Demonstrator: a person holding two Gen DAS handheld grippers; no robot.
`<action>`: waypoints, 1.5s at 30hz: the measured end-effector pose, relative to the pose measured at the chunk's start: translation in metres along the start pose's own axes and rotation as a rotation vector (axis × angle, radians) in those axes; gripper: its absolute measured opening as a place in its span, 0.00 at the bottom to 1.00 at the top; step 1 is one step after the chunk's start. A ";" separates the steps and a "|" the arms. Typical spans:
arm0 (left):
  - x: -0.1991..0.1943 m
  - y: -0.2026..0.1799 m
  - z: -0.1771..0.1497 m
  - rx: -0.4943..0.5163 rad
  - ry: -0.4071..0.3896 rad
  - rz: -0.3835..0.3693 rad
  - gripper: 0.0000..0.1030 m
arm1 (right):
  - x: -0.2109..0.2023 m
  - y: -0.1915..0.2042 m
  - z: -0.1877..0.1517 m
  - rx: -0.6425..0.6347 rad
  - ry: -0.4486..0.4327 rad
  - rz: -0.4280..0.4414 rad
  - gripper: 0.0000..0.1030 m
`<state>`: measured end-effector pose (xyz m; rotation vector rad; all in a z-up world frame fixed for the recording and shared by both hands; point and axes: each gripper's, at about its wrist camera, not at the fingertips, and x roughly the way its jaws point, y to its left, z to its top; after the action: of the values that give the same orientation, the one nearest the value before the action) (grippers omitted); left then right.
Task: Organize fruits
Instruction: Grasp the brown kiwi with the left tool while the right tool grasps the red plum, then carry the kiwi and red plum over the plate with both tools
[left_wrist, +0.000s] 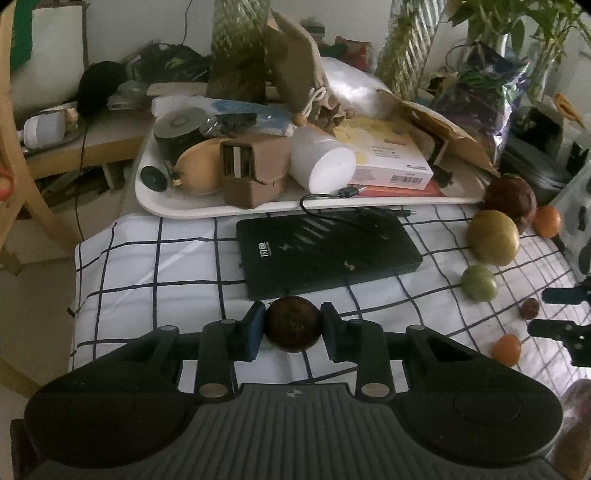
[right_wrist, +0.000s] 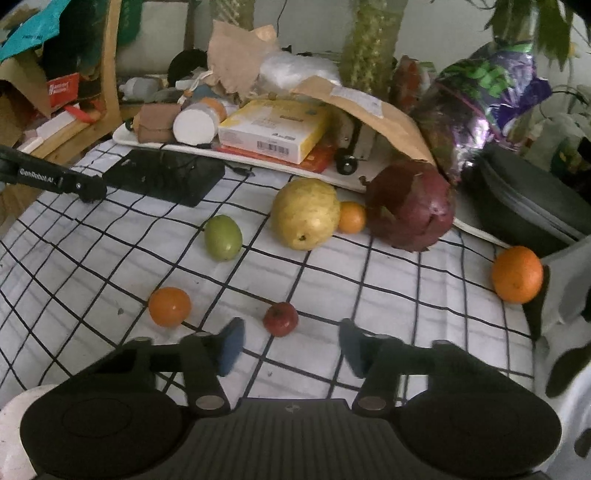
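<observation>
My left gripper (left_wrist: 293, 325) is shut on a dark brown round fruit (left_wrist: 293, 323) and holds it over the checked cloth (left_wrist: 147, 266). Fruits lie on the cloth to its right: a dragon fruit (left_wrist: 509, 199), a yellow pear (left_wrist: 493, 238), a green fruit (left_wrist: 479, 283), a small red fruit (left_wrist: 530, 308) and small oranges (left_wrist: 506, 349). My right gripper (right_wrist: 291, 343) is open and empty, just behind the small red fruit (right_wrist: 280, 318). An orange (right_wrist: 170, 306), the green fruit (right_wrist: 223, 238), the pear (right_wrist: 306, 214), the dragon fruit (right_wrist: 410, 206) and a larger orange (right_wrist: 517, 275) lie ahead of it.
A black power bank (left_wrist: 328, 251) with a cable lies on the cloth. A white tray (left_wrist: 192, 210) piled with boxes, a white bottle and clutter stands behind. A dark case (right_wrist: 532, 199) and plants stand at the right. The left gripper's finger (right_wrist: 79, 184) shows in the right wrist view.
</observation>
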<state>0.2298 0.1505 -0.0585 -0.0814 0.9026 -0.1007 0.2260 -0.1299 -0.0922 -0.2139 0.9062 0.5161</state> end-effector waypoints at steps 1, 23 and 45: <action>0.000 0.000 0.000 -0.001 0.001 -0.001 0.30 | 0.002 0.000 0.000 -0.004 0.000 0.003 0.43; -0.002 -0.009 0.000 0.021 0.008 -0.031 0.30 | 0.006 0.006 0.002 -0.040 0.005 0.017 0.21; -0.068 -0.088 -0.028 0.139 -0.059 -0.120 0.30 | -0.053 0.011 -0.016 0.044 -0.005 -0.003 0.21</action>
<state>0.1610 0.0708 -0.0132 -0.0084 0.8292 -0.2708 0.1823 -0.1446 -0.0594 -0.1735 0.9113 0.4934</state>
